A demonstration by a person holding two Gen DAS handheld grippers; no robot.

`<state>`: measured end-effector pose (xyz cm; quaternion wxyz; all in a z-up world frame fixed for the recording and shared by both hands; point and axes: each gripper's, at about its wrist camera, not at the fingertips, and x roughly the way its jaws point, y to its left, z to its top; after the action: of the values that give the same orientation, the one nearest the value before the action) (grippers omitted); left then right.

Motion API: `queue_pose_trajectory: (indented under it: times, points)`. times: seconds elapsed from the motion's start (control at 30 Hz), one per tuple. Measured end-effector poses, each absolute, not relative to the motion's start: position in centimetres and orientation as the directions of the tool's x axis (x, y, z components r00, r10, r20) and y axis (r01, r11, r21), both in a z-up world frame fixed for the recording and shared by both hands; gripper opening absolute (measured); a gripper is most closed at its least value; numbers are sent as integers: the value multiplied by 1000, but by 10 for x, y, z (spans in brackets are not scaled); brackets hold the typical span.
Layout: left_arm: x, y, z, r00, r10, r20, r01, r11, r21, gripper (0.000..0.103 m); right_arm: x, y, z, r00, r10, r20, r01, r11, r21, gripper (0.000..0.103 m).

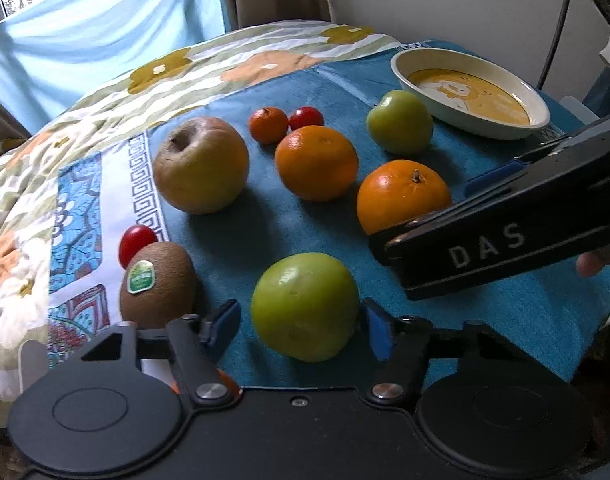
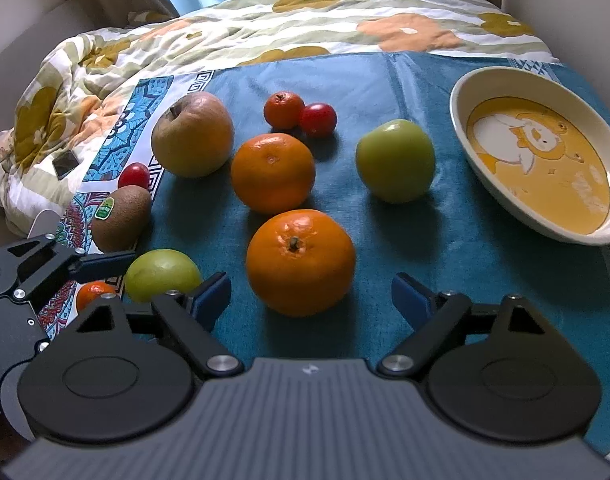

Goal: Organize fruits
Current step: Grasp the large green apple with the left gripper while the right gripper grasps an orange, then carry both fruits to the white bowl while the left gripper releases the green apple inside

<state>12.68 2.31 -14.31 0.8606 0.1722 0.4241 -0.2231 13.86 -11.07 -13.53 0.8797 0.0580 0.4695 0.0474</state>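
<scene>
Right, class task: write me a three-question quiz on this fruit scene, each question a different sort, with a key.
1. True or false: the oval dish already holds fruit.
2. Multiple choice: which fruit sits between the left gripper's open fingers? A) kiwi B) green apple C) cherry tomato
3. Fill in: the right gripper straddles a large ____ with its stem up.

Key: 1 false, the dish is empty. 2 B; a gap shows at its left pad. 3 orange, the pads not touching it.
</scene>
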Motion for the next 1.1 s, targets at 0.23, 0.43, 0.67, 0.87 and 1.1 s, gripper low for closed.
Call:
queue_pose_trajectory:
  times: [0.23,0.43,0.67,0.87,1.1]
  points:
    - [125,26,-144,532,-262,-805,535,841,80,58,142,-106,-139,548,138,-825,-40,989,139,95]
    - [120,28,-144,541,-248,-803,522,849,89,58,145,-99,-138,556,138,-820,-75,990,116,90]
    - [112,31,-141,555,-231,-799,503,858,101,58,148,-97,-140,565,120,-816,-84,993,88,77]
    - [104,30,-129,574,-225,-787,490,865,109,58,144,-105,-136,569,133,-812,-76,991,110,76]
    - [93,20,-105,594,-233,-770,487,866,115,58,130,-122,-112,594,126,-795,-64,992,109,76]
